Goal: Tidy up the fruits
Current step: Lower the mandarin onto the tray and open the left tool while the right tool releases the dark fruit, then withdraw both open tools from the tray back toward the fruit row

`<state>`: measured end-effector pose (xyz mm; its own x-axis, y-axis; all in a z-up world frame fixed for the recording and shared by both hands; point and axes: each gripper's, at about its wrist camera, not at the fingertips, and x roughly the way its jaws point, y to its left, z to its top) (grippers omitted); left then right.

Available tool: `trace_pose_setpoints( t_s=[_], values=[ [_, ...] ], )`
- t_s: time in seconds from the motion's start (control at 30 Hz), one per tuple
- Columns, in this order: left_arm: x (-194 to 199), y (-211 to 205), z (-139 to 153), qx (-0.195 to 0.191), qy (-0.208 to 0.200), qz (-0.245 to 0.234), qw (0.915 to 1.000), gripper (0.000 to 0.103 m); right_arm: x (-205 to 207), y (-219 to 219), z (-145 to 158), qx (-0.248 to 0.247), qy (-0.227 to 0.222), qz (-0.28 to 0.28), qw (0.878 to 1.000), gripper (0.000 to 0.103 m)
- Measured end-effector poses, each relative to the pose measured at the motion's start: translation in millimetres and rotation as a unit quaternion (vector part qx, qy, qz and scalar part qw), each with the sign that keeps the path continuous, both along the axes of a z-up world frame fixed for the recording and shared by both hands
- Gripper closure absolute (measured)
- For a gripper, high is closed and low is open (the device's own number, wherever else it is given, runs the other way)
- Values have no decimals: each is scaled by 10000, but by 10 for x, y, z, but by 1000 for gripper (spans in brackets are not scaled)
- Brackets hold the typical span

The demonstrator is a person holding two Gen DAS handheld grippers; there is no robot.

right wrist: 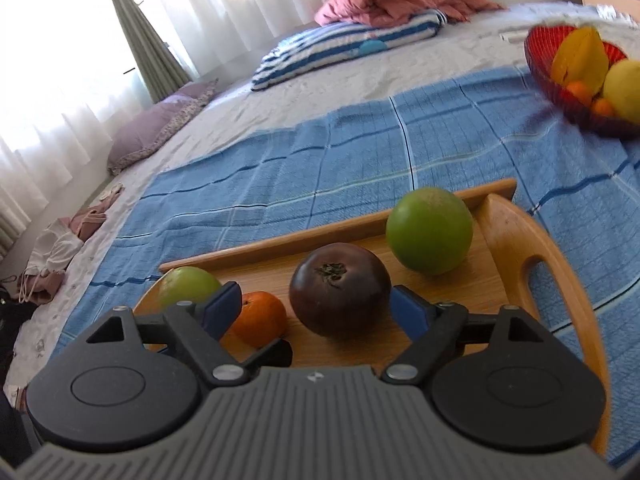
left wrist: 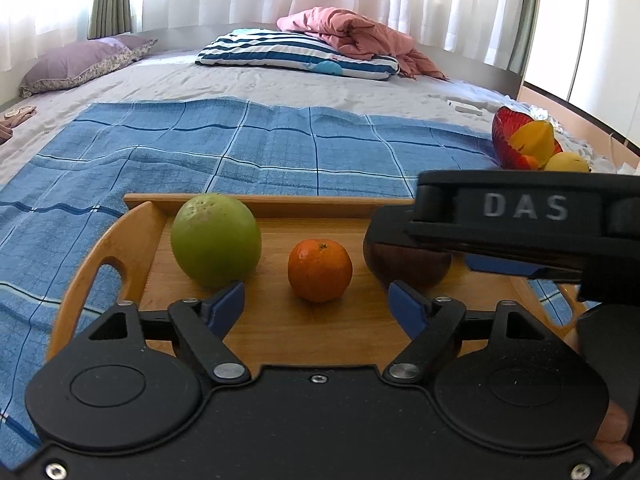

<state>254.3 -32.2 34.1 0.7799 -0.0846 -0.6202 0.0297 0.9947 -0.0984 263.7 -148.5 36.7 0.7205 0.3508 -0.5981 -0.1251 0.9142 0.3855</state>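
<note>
Both hand-held grippers, left (left wrist: 316,300) and right (right wrist: 314,306), stand released above the wooden tray (right wrist: 508,232). Four fruits lie just ahead on it; the red bowl (right wrist: 540,64), far right, keeps others.

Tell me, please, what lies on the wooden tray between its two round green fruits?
In the right wrist view, a small orange tangerine and a dark purple round fruit sit between the two green fruits.
</note>
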Motion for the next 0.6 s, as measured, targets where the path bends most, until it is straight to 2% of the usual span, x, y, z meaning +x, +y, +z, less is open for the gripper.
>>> trace_pose_setpoints(
  t_s=[0.33, 0.6],
  values=[
    [-354, 40, 152, -163, -191, -164, 9996, 13, -472, -57, 150, -254, -602, -71, 9978, 6],
    [-698, 81, 233, -198, -402, -279, 9986, 11, -792, -160, 207, -147, -947, -118, 9953, 2]
  ],
)
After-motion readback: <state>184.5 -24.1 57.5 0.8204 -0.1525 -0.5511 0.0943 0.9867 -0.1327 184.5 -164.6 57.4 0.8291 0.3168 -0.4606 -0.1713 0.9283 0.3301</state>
